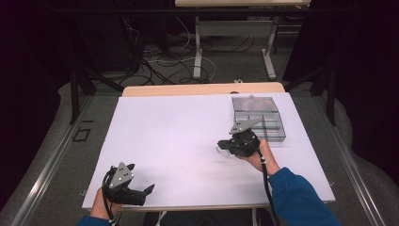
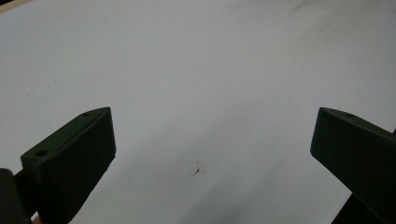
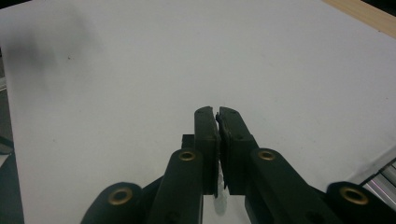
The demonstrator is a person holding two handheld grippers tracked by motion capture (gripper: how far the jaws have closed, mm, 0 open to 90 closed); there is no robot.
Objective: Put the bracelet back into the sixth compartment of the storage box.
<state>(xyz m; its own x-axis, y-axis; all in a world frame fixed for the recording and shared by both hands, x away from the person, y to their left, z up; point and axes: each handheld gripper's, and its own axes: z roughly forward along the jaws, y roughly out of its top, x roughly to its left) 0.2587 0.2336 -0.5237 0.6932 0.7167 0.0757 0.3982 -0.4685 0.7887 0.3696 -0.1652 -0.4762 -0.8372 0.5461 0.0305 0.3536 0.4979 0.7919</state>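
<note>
Overhead, a white sheet covers most of the table, whose bare wood edge runs along the far side. A clear plastic organiser box with divided compartments sits on the sheet at far right; what the compartments hold is too small to make out.

Just near and left of the box, the right gripper is held in the right hand with its jaws pointing left, low over the sheet. A grey three-cornered plate tops it, and its cable trails back along the blue sleeve. A small clear object lies at its tips on the sheet, hard to identify. In the right gripper view the right gripper has its jaws pressed together, with a thin dark sliver pinched between them; what that sliver is cannot be told.

At near left, well apart from the box, the left gripper rests over the near edge of the sheet, held in the left hand, jaws pointing right. In the left gripper view its jaws stand wide apart with nothing between them, and a faint small mark shows on the white sheet below.
</note>
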